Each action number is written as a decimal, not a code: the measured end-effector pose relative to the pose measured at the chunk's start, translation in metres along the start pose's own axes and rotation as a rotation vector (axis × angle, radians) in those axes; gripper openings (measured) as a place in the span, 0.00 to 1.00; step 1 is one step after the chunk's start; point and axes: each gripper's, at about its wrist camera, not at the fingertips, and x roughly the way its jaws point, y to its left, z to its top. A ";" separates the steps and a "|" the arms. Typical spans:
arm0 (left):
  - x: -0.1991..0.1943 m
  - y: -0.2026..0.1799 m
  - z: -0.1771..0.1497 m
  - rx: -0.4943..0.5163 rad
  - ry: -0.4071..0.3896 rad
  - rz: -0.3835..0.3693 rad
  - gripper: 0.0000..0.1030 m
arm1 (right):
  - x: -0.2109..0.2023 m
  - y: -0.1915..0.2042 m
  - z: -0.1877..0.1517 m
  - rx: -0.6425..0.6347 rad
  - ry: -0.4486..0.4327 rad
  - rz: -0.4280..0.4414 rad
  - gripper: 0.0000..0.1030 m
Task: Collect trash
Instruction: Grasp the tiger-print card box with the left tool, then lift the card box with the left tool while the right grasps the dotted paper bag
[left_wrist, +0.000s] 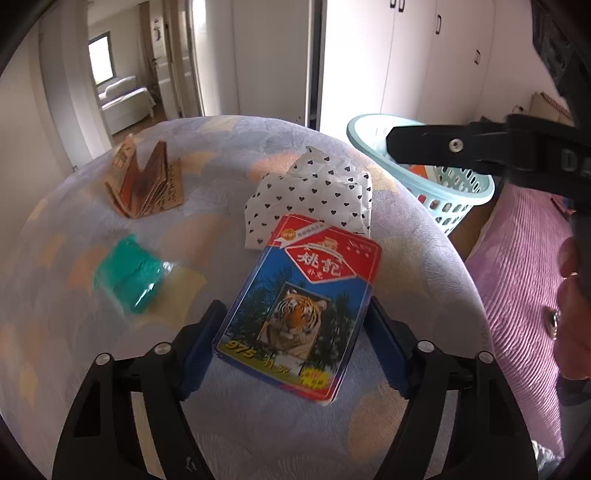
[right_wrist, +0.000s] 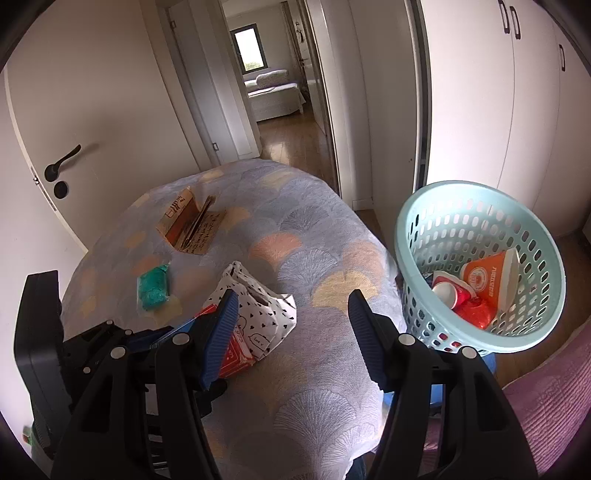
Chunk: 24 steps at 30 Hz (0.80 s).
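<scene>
My left gripper (left_wrist: 293, 325) is shut on a playing-card box with a tiger picture (left_wrist: 301, 302), held just above the patterned bedcover (left_wrist: 221, 424). A white paper bag with black hearts (left_wrist: 314, 192) lies just beyond the box; it also shows in the right wrist view (right_wrist: 258, 306). A green wrapper (left_wrist: 129, 273) and a brown folded paper booklet (left_wrist: 147, 181) lie to the left. My right gripper (right_wrist: 291, 325) is open and empty above the cover, right of the card box (right_wrist: 236, 356). The light blue basket (right_wrist: 546, 258) stands at the right.
The basket holds an orange paper cup (right_wrist: 491, 280) and red crumpled trash (right_wrist: 472, 310). A pink ribbed blanket (left_wrist: 524, 266) lies to the right. A white door (right_wrist: 74, 129) is at the left, wardrobes (right_wrist: 498, 92) at the right, a hallway beyond.
</scene>
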 end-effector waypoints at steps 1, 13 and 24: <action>-0.004 0.001 -0.003 -0.011 -0.014 -0.005 0.68 | 0.002 0.000 0.000 0.000 0.005 0.004 0.57; -0.031 0.037 -0.029 -0.252 -0.133 0.002 0.67 | 0.031 0.015 -0.006 -0.006 0.044 0.012 0.57; -0.034 0.046 -0.032 -0.322 -0.182 -0.028 0.67 | 0.066 0.018 -0.011 -0.112 0.064 0.013 0.28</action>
